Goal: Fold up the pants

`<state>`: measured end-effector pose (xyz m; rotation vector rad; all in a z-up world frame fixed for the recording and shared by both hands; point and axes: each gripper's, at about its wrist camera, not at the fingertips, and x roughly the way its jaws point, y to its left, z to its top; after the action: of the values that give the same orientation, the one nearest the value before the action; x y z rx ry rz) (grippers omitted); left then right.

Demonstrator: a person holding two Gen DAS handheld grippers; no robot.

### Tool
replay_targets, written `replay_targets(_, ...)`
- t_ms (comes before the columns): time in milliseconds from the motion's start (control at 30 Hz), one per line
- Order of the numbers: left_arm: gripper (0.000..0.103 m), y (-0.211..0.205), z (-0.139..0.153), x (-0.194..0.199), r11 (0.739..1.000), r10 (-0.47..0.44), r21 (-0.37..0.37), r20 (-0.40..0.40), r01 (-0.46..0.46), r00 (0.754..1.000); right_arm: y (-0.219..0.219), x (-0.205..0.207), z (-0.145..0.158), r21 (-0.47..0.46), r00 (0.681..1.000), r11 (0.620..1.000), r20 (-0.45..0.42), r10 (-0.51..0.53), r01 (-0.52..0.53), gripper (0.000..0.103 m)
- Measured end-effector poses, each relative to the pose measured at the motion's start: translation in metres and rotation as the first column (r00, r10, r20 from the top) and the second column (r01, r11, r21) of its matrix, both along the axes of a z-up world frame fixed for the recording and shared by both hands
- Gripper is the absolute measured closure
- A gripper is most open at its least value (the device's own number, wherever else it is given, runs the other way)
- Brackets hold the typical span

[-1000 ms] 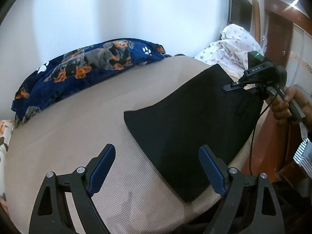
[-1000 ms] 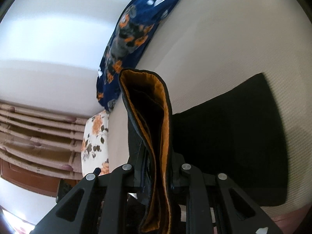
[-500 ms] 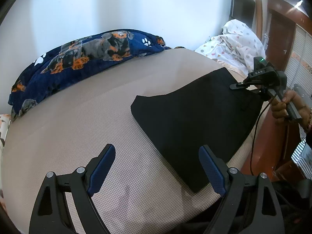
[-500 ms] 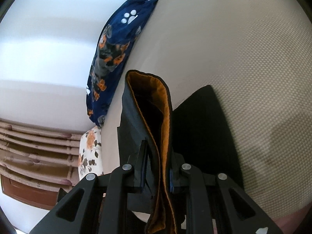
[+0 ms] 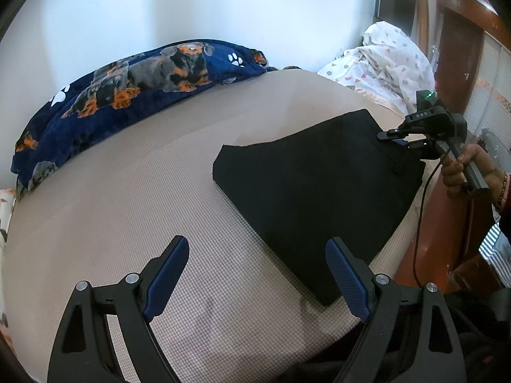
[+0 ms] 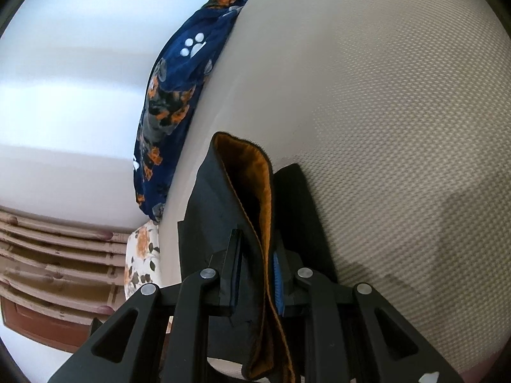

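Observation:
The black pants point(image 5: 316, 188) lie folded flat on the beige bed point(image 5: 143, 198), reaching the bed's right edge. My left gripper point(image 5: 255, 274) is open and empty, hovering above the bed just left of the pants' near corner. My right gripper point(image 5: 391, 137) is at the far right end of the pants, held by a hand point(image 5: 463, 169). In the right wrist view the right gripper point(image 6: 257, 271) is shut on the pants' waistband point(image 6: 249, 178), which stands up between the fingers and shows an orange lining.
A navy dog-print blanket point(image 5: 127, 86) lies along the wall at the back left. A white dotted bedsheet point(image 5: 386, 60) is bunched at the back right. A brown wooden bed frame point(image 5: 424, 239) and a dark door point(image 5: 456, 57) are at the right.
The pants have slid right across the bed toward its right edge, pulled by the right gripper. The left gripper stays open.

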<state>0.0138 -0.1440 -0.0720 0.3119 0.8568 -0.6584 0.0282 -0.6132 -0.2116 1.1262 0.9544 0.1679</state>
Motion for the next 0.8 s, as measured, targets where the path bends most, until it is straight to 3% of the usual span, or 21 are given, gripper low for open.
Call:
replay_targets(400, 0.016, -0.006, -0.002, 0.000, 1.000, -0.015, 0.020, -0.002, 0.015, 1.000, -0.008, -0.013, -0.003, -0.010, 1.000, 1.000, 0.007, -0.014, 0.014, 0.086)
replay_targets(600, 0.016, -0.006, -0.003, 0.001, 1.000, -0.015, 0.018, -0.013, 0.015, 1.000, -0.014, -0.029, 0.001, -0.002, 0.996, 0.996, 0.013, -0.090, 0.090, 0.084)
replay_targets(667, 0.016, -0.005, -0.003, 0.002, 1.000, -0.013, 0.006, -0.009, 0.013, 1.000, -0.017, -0.046, 0.017, -0.041, 0.988, 0.988, 0.050, -0.144, 0.146, 0.083)
replay_targets(800, 0.016, -0.002, -0.004, 0.006, 1.000, -0.008, -0.024, -0.028, 0.007, 1.000, -0.012, -0.089, 0.042, 0.072, 0.969, 0.985, 0.181, -0.167, 0.156, 0.082)
